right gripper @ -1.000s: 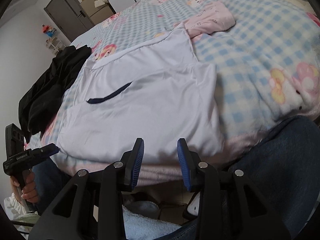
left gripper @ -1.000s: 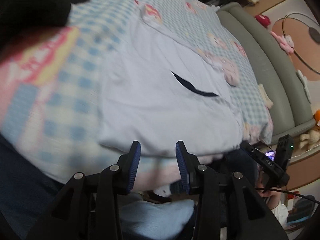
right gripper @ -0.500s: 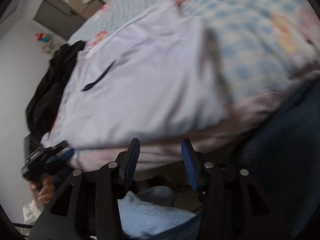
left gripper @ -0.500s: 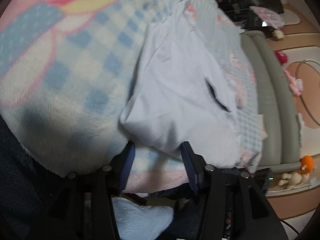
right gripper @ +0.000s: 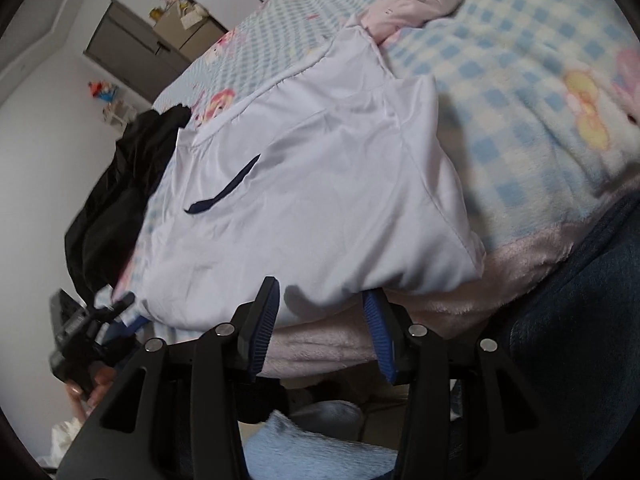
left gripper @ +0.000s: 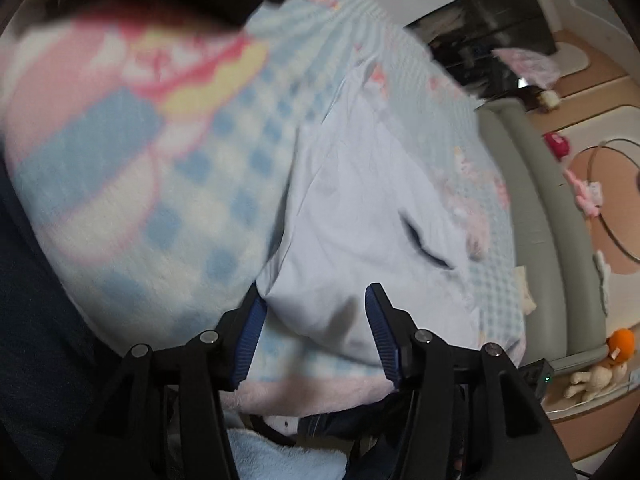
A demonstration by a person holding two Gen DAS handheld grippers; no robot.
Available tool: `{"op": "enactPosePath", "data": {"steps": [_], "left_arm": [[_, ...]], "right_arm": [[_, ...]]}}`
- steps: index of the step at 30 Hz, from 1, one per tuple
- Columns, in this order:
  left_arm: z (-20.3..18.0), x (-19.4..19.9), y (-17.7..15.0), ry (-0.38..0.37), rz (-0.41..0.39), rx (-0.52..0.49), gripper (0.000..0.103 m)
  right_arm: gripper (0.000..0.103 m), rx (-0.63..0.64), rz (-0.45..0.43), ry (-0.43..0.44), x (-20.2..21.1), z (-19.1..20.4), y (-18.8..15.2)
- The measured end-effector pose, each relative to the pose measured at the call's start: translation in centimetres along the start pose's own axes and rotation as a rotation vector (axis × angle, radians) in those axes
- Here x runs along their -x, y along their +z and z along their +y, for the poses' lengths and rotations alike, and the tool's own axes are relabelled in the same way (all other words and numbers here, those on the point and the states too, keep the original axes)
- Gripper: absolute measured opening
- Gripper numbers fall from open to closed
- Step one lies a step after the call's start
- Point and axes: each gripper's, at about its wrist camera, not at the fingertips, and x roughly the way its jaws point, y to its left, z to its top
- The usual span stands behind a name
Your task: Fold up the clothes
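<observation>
A white garment with a dark navy slit lies folded flat on a blue checked blanket. My left gripper stands at its near left corner, jaws apart, the corner's cloth lying between them unpinched. My right gripper is at the near right hem. Its jaws are opening, the hem sits between them, and the pads do not press on it. The right wrist view also shows the left gripper, held by a hand at the lower left.
Black clothes are heaped left of the garment. A pink garment lies beyond it. The person's dark jeans press against the blanket's pink edge. A grey padded rail and toys lie to the right.
Both grippers have sunk toward the garment's near edge and rolled. Their jaws stand wider than a second ago, and the cloth's edge now lies between them.
</observation>
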Motion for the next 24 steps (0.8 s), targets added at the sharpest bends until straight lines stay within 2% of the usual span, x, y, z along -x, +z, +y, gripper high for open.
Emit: {"op": "enactPosePath", "data": {"steps": [1,3,7,10,12,14,16,18,20,24], "left_arm": [[0.0,-0.7,-0.1,0.004,0.023,0.004,0.053],[-0.7,-0.7,0.0,0.002,0.007,-0.031,0.053],[-0.4,0.5,1.2,-0.017,-0.072,-0.015,0.053],[0.7,0.1,2.0,-0.054,-0.065,0.048,0.053],[0.5,-0.2,2.2,-0.054,-0.066,0.041,0.051],[-0.1,-0.4,2.2,-0.018,-0.073,0.010,0.047],[-0.7,-0.5,2.1,0.044,-0.083,-0.026,0.032],[-1.1,-0.3,2.0,0.072,-0.101,-0.053,0.026],[-1.0,0.7,2.2,0.082,-0.119,-0.081,0.023],[-1.5,1.4,2.7,0.096,-0.128,-0.131,0.021]], "right_arm": [[0.048,-0.017,0.019,-0.008,-0.6,-0.4,-0.1],[0.048,-0.048,0.052,-0.022,-1.6,-1.1,-0.2],[0.048,-0.045,-0.021,-0.004,-0.3,-1.3,0.0],[0.048,-0.061,-0.032,0.000,-0.2,-1.9,0.6],[0.051,-0.070,-0.014,-0.010,-0.9,-2.3,0.6],[0.053,-0.056,-0.001,-0.007,-1.4,-2.3,0.7],[0.048,-0.031,-0.012,-0.002,-1.4,-1.9,0.8],[0.031,-0.010,-0.037,0.004,-0.9,-1.6,0.9],[0.020,0.005,-0.056,0.024,-0.3,-1.3,0.9],[0.018,0.011,-0.086,0.043,0.5,-1.2,1.2]]}}
